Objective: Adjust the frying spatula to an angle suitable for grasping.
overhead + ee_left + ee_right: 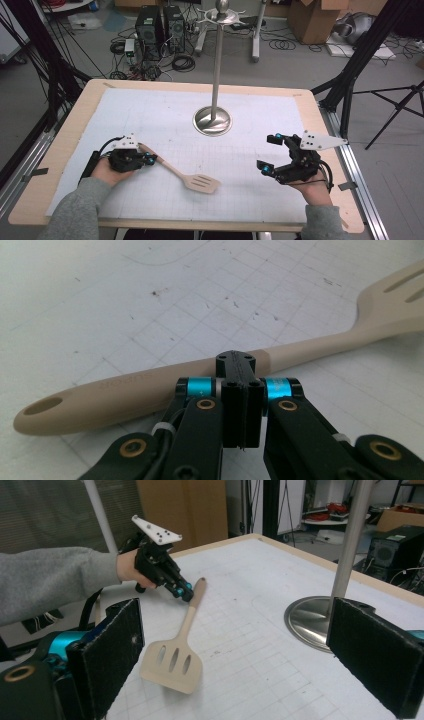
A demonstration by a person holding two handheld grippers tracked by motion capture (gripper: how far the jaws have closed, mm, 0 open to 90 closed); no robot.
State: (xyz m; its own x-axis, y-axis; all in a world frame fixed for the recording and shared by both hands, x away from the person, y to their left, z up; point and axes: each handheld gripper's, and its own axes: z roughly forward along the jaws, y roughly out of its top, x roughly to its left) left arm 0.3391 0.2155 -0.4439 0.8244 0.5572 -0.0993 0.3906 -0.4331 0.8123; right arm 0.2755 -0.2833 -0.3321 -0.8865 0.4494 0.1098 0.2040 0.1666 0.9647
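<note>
Left hand-held gripper (pixel 150 159) jaws closed at spatula (pixel 186 176) handle, spatula flat on tabletop (pixel 310 115); right hand-held gripper (pixel 270 152) wide, empty; check grip firm before lifting.

I see a light wooden counter (pixel 70 150) covered by a white gridded mat (pixel 150 120). On the mat stands a metal stand (pixel 213 120), its round base toward the far edge; a beige slotted spatula (pixel 192 179) lies nearer than the stand.
</note>
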